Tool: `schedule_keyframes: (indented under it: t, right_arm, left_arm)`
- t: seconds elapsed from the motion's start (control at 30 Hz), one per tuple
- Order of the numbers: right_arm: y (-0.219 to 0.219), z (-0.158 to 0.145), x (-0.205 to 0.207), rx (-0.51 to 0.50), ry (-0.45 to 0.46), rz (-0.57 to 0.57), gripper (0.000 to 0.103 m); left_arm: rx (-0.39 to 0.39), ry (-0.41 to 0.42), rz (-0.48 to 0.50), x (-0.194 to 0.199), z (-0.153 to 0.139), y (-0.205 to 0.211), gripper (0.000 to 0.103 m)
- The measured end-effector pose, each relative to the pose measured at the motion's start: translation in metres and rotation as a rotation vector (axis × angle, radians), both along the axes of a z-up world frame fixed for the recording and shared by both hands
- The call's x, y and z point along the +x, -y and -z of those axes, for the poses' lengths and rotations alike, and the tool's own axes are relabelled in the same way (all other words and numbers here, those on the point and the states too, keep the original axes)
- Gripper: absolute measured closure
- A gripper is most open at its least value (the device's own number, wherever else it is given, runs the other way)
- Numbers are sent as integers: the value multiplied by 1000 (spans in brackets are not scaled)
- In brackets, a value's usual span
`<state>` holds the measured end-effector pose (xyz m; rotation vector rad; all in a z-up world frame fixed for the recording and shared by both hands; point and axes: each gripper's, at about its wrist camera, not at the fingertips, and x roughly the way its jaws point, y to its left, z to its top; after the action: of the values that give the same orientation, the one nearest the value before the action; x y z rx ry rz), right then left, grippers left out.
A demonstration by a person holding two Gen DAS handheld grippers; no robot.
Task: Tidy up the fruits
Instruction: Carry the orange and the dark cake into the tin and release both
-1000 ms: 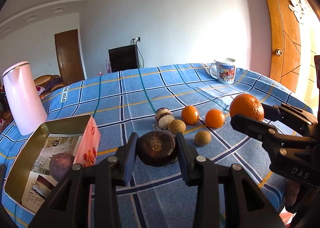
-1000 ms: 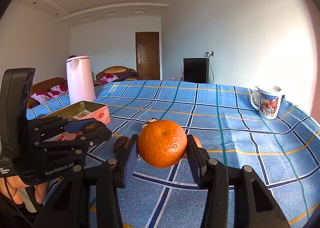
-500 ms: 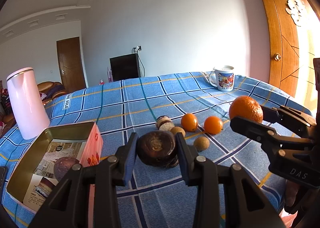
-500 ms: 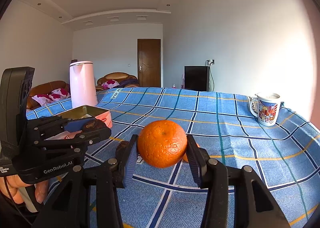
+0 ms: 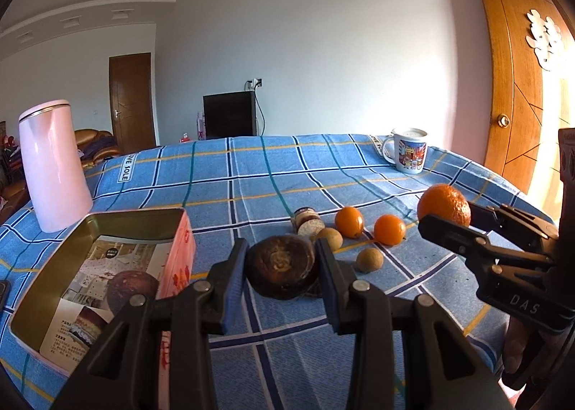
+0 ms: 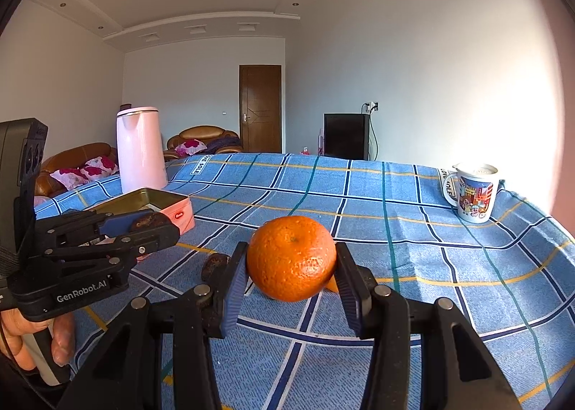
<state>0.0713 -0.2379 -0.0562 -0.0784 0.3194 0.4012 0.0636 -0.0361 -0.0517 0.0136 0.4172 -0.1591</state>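
Both tongs hold fruit above the desk (image 5: 273, 173).
Left tongs (image 5: 282, 268) grip a dark brown fruit (image 5: 282, 266); right tongs (image 6: 291, 268) clamp an orange (image 6: 291, 257).

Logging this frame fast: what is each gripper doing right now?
Left gripper: shut on the dark brown fruit.
Right gripper: shut on the large orange.

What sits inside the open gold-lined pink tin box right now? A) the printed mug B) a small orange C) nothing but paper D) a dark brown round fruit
D: the left wrist view shows one dark brown round fruit lying on the printed paper inside the pink tin box.
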Motion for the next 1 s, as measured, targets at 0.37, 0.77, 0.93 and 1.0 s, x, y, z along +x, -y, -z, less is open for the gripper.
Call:
schedule_keyframes:
  t: [0.37,0.77,0.93,1.0]
  right_arm:
    - [-69,-27,19,-43,-55,-170,55]
    - [-177,-23,64,-145,-142,-306,55]
    - [-208,-12,76,-179,-178,-320,54]
    - [-216,-9,79,-179,-196,-323,54]
  left_arm:
    - [-54,-6,-186,7,-18,-91,64]
    - [-62,-124,-274,37,-7,-156,64]
    - [-72,-153,-287,45,-3,-168,64]
    - [-69,-162,-296,47,-1,-172,64]
